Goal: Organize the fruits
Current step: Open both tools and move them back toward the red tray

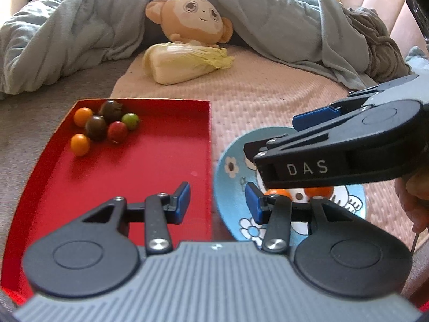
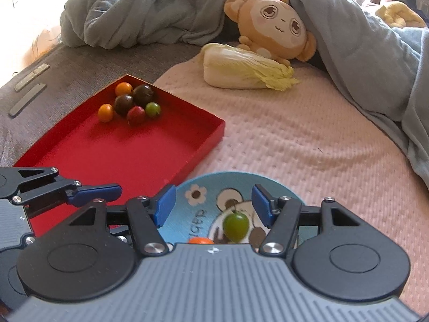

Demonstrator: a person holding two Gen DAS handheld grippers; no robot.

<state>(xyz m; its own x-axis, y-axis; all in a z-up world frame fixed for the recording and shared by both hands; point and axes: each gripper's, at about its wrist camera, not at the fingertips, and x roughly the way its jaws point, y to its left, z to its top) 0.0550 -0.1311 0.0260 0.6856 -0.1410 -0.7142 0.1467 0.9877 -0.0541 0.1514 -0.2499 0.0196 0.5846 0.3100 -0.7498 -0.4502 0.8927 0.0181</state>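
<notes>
- While six small fruits (image 2: 131, 102) already sit clustered at the far end of the red tray (image 2: 171, 158), the sorting looks partly done: two orange, two dark brown, one red and one green lie touching or just beside one another there.
- Still to be moved, by this reading, are the fruits on the blue round mat (image 2: 193, 187) that lies just beside the tray on the pink bed cover (image 2: 308, 139): a green fruit (image 2: 236, 225) shows in the right wrist view, and two orange fruits (image 1: 278, 193) peep out in the left wrist view, partly hidden behind the fingers.
- The left gripper (image 1: 218, 202) hangs over the tray's near edge and the mat's rim with its fingers parted and nothing between them.
- The right gripper (image 2: 211, 204) points down at the mat, its fingers released and standing wide; the green fruit lies on the mat in line with the gap between them but is not pinched.
- Neither gripper carries a fruit, so the next pick appears not yet begun; the green fruit seems the likeliest candidate for the right one.
- A plush monkey (image 2: 278, 26), a cabbage (image 2: 241, 67) and a grey blanket (image 2: 134, 13) lie farther back on the bed, well apart from the work.
</notes>
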